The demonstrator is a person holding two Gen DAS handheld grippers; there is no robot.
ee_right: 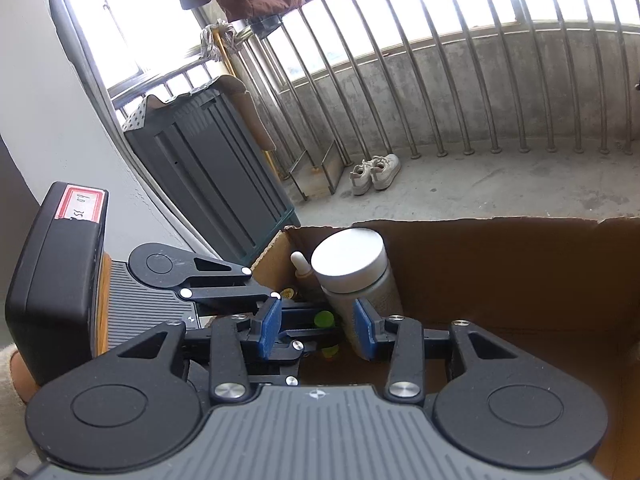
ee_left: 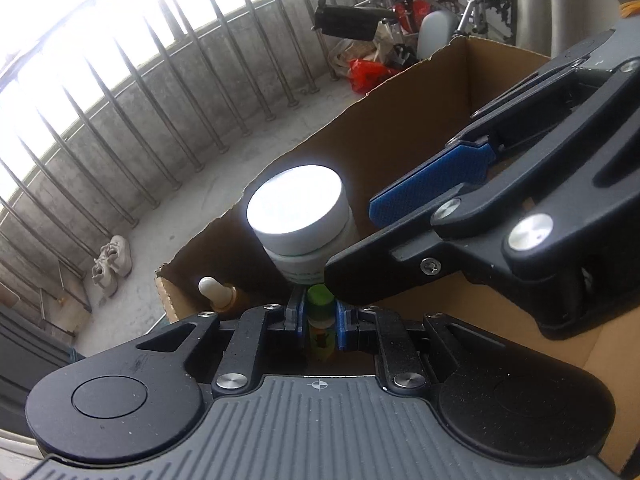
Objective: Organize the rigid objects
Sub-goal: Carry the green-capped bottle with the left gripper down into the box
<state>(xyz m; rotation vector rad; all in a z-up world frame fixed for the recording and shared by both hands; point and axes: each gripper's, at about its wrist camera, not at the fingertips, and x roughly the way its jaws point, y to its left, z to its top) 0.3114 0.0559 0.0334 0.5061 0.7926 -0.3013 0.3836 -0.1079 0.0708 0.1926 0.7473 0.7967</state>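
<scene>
A cardboard box point(ee_left: 400, 128) point(ee_right: 520, 272) holds a white-capped jar point(ee_left: 298, 208) point(ee_right: 352, 268) and a small dropper bottle point(ee_left: 216, 292) point(ee_right: 300, 266), both upright at its corner. My left gripper point(ee_left: 319, 320) is shut on a small green-capped bottle point(ee_left: 320, 320), which also shows in the right wrist view point(ee_right: 325, 320), held inside the box beside the jar. My right gripper point(ee_right: 318, 330) is open and empty; its blue pads point(ee_right: 269, 328) stand wide apart, the right one next to the jar. It reaches into the box from the right in the left wrist view point(ee_left: 424, 188).
A steel railing point(ee_right: 460, 80) on a low concrete wall borders the balcony floor. White sneakers point(ee_right: 376, 172) point(ee_left: 112, 260) sit by the rail. A dark cabinet point(ee_right: 212, 168) stands at the left, a wheelchair point(ee_left: 448, 8) and bags point(ee_left: 368, 68) beyond the box.
</scene>
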